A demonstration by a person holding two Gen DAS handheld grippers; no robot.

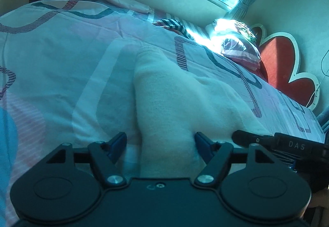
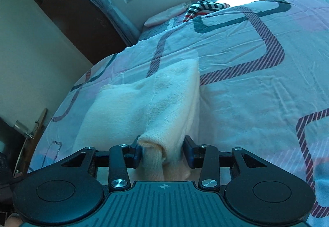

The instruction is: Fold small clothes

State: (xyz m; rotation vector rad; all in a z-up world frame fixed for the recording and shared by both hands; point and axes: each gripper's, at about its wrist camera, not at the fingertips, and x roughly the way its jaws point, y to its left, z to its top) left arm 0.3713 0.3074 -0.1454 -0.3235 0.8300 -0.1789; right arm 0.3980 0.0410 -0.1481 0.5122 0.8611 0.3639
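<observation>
Cream garment (image 2: 164, 103) between right claw (image 2: 162, 151) pads.

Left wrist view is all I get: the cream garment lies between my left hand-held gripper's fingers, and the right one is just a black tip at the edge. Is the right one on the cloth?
Observer: In the right wrist view, the right hand-held gripper straddles a rolled end of the cream garment. Its jaws look open, with a gap at one pad.
Operator: Is the garment doubled over on that side?
Observer: Yes, two layers show along its right edge, one lying on the other.
Operator: Any landmark to line up on?
Observer: A seam runs up the top layer from the gripper.
</observation>
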